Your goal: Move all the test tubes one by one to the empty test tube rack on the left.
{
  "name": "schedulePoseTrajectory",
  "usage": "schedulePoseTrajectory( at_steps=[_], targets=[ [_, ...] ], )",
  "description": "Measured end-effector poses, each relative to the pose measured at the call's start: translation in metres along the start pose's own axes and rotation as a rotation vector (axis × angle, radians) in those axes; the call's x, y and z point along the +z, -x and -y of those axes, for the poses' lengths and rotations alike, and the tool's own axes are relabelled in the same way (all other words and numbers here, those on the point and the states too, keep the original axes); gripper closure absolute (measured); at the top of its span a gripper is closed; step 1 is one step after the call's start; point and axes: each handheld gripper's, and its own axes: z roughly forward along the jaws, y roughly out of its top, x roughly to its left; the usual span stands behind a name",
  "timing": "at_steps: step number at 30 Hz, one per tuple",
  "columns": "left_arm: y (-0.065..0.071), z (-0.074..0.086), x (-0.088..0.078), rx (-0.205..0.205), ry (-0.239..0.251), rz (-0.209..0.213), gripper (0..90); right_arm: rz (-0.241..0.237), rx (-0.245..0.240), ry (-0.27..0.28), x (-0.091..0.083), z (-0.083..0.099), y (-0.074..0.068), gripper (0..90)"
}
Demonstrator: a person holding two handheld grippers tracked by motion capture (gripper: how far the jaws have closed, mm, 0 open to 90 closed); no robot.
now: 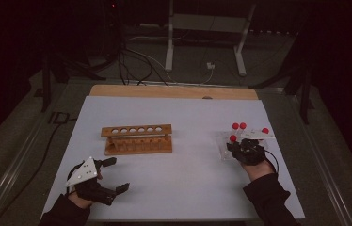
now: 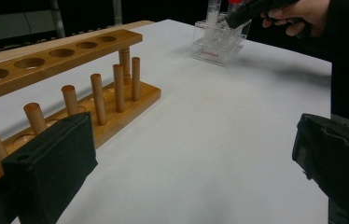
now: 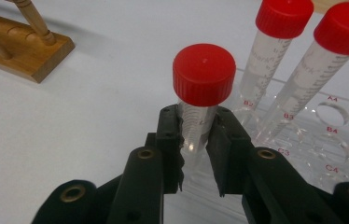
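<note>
Right gripper [image 3: 196, 154] clamped on red-capped tube [image 3: 200, 112], just under cap, tube sitting in clear rack [image 3: 331, 154]. Lift straight up (no tilting, neighbour tubes [image 3: 275, 51] close beside). Left gripper [image 1: 110, 175] jaws apart, empty, near wooden rack [image 1: 137, 138] on counter [image 1: 193, 179].

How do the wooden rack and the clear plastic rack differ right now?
The wooden rack is brown and opaque; the clear plastic rack is see-through with red letter-and-number labels. The wooden rack's holes run in one row and all stand empty; the clear plastic rack has several rows and holds red-capped tubes, one gripped by the right claw. Both sit on the white table.
</note>
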Motion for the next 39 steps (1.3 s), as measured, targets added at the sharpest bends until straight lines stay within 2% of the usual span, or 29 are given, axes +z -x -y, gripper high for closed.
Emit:
schedulePoseTrajectory(
  at_steps=[3, 4, 8, 18, 24, 29, 34, 39],
  targets=[
    [0.001, -0.001, 0.001, 0.002, -0.008, -0.001, 0.5, 0.004, -0.008, 0.013, -0.004, -0.002, 0.000, 74.9],
    [0.002, -0.001, 0.001, 0.000, -0.010, 0.016, 0.5, 0.004, -0.007, 0.017, -0.006, -0.003, -0.001, 74.8],
    [0.004, -0.003, 0.002, -0.002, -0.017, 0.020, 0.5, 0.006, -0.016, 0.039, -0.013, -0.006, -0.001, 74.8],
    [0.003, -0.005, 0.002, -0.029, -0.022, 0.011, 0.5, 0.023, -0.043, 0.098, -0.036, -0.017, -0.004, 74.9],
    [0.004, -0.005, 0.003, -0.014, -0.042, 0.006, 0.5, 0.030, -0.055, 0.134, -0.048, -0.022, -0.006, 74.9],
    [0.005, -0.007, 0.004, -0.014, -0.061, 0.022, 0.5, -0.002, -0.076, 0.161, -0.057, -0.027, -0.015, 74.8],
    [0.007, -0.009, 0.008, -0.010, -0.085, 0.039, 0.5, -0.038, -0.088, 0.157, -0.055, -0.029, -0.023, 74.9],
    [0.006, -0.012, 0.011, -0.030, -0.093, 0.047, 0.5, -0.077, -0.107, 0.139, -0.049, -0.027, -0.033, 74.9]
  ],
)
